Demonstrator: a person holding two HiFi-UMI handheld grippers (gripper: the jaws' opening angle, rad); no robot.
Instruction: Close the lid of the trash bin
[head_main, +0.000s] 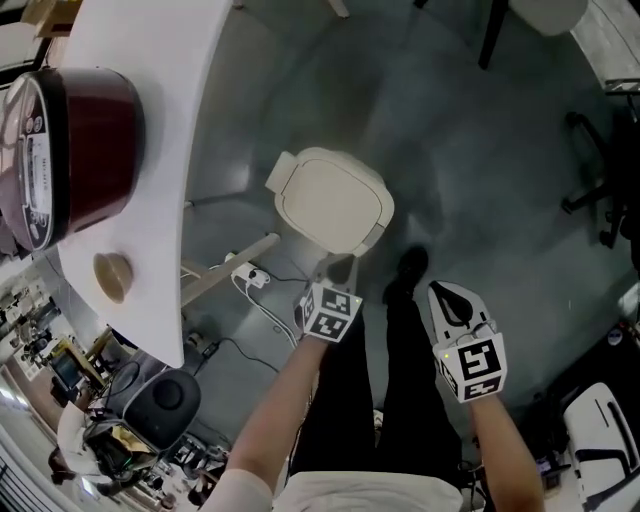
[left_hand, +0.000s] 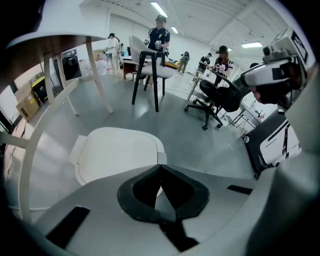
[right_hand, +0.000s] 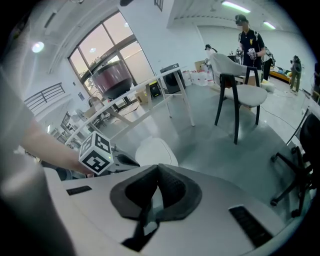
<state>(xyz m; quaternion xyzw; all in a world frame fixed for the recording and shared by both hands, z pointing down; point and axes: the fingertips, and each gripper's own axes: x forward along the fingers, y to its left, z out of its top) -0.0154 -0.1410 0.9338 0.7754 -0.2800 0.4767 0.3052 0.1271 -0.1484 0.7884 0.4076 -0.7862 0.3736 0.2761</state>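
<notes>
The white trash bin (head_main: 333, 200) stands on the grey floor with its lid down flat. My left gripper (head_main: 340, 264) hangs just above the bin's near edge, its jaws shut on nothing. In the left gripper view the lid (left_hand: 117, 155) lies right beyond the closed left gripper (left_hand: 161, 167). My right gripper (head_main: 444, 292) is off to the right of the bin over the floor, apart from it, also shut and empty. The right gripper view looks past the shut right gripper (right_hand: 159, 167) to the bin (right_hand: 155, 151) and the left gripper's marker cube (right_hand: 96, 152).
A white curved table (head_main: 160, 190) at the left carries a dark red pot (head_main: 85, 135) and a small wooden piece (head_main: 112, 275). Cables (head_main: 250, 285) lie by its leg. A white chair (left_hand: 150, 67), an office chair (left_hand: 215, 102) and several people are farther off.
</notes>
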